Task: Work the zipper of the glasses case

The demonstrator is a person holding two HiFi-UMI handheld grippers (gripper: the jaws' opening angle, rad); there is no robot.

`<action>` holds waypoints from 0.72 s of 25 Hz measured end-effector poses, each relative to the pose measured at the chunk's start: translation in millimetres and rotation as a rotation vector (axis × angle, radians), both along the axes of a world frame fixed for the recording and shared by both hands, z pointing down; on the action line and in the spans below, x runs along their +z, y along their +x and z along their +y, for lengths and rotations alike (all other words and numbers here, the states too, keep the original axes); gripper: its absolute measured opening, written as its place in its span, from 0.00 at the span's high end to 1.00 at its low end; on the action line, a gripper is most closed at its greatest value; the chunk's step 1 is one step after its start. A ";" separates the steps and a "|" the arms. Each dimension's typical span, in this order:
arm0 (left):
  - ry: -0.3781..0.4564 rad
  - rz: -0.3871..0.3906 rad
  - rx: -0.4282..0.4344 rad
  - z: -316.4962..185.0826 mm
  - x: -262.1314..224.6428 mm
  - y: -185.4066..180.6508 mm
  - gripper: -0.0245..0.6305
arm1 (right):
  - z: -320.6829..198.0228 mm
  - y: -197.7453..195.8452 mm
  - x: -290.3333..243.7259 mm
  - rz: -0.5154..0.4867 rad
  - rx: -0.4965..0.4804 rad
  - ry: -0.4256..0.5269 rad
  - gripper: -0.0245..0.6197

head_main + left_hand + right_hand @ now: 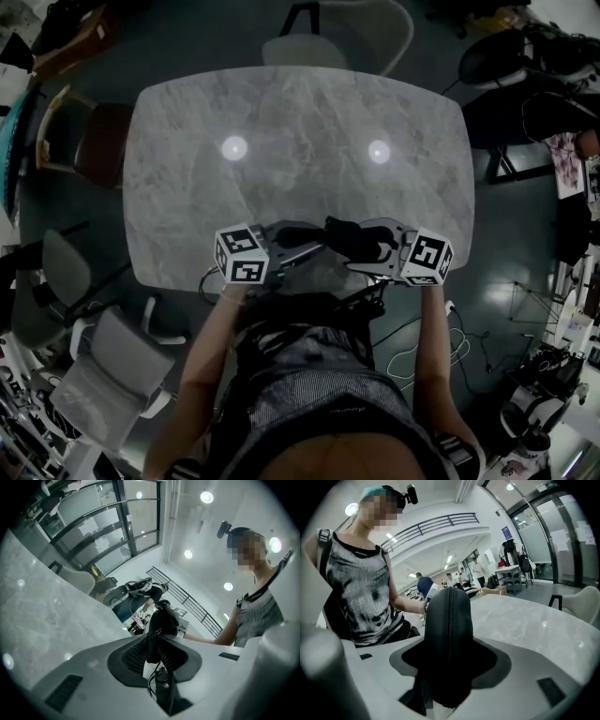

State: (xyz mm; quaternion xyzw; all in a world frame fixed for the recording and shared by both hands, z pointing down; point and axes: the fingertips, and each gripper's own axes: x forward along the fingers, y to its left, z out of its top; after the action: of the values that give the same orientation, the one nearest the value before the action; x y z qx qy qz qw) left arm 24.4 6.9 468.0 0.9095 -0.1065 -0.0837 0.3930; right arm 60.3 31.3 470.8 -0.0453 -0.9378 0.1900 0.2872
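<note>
While the right gripper grips the glasses case — jaws wide — the left gripper pinches its zipper pull.

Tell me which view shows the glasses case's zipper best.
The right gripper view: the zipper runs straight down the glasses case, clamped in the right gripper. The left gripper view shows the case's end, a dark tab pinched by the left gripper. The head view shows only a dark shape; no zipper.
</note>
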 end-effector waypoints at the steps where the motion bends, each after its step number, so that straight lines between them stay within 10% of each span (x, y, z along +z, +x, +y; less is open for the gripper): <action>1: -0.001 0.009 0.000 -0.6 -0.8 -1.3 0.87 | -0.5 -0.5 -0.2 -0.002 -0.002 -0.001 0.47; 18: -0.183 0.350 0.111 13.3 -26.4 -11.9 0.87 | 9.1 4.0 -14.9 -0.028 -0.054 0.061 0.47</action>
State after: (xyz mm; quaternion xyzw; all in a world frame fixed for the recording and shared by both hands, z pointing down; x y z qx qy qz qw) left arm 12.4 20.2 441.6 0.8461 0.0064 -0.2088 0.4904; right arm 64.3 40.4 455.9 -0.0645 -0.9454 0.1528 0.2804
